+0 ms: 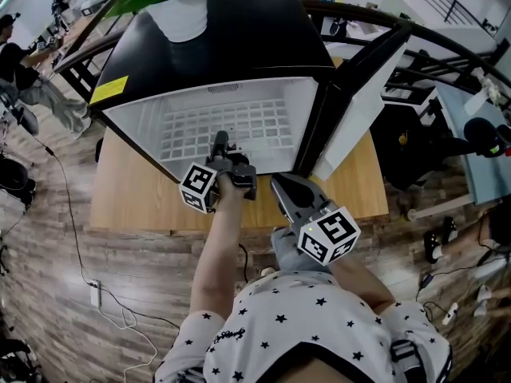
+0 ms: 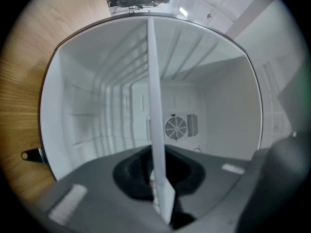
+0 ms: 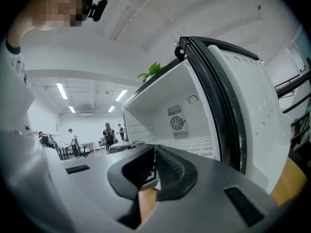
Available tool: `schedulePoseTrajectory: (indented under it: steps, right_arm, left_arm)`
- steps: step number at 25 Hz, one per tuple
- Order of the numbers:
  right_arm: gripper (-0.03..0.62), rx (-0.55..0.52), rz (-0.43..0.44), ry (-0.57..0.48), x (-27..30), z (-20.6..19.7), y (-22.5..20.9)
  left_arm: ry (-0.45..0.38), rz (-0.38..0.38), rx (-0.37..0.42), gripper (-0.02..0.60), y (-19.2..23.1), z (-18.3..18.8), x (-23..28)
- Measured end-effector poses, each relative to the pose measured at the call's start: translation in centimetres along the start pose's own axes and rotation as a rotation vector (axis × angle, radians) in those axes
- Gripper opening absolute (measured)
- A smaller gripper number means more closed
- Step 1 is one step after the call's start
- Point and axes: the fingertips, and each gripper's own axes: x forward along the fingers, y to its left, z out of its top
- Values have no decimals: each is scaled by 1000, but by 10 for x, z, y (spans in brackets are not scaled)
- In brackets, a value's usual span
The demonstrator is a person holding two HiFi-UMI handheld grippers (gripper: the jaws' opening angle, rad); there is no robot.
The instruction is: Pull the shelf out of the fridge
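Left gripper (image 1: 221, 152) is clamped on the front edge of the wire shelf (image 1: 239, 126), which lies inside the open mini fridge (image 1: 239, 46). Right gripper (image 1: 283, 190) is closed, empty, above the table's (image 1: 136, 202) front edge. Recommended: draw the shelf straight and level, without twisting.

"What carries everything here?"

"A light wooden rectangular table (image 1: 128, 190), standing on a grey-brown plank floor (image 1: 56, 325)."

"And directly on the table?"

"A small fridge (image 1: 239, 46) with a black top and white inside, its door open, bare wood before it."

"On the floor?"

"A thin black cable (image 1: 73, 214) and a white socket block (image 1: 95, 294), left of the table."
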Motion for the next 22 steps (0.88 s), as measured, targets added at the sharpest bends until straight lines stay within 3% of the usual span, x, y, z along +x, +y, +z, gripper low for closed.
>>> schedulePoseTrajectory:
  steps: [22]
  right_arm:
    - [23,3,1,-7,-20,0,20]
  left_arm:
    - [16,8,-4,31,-5,-8,-41]
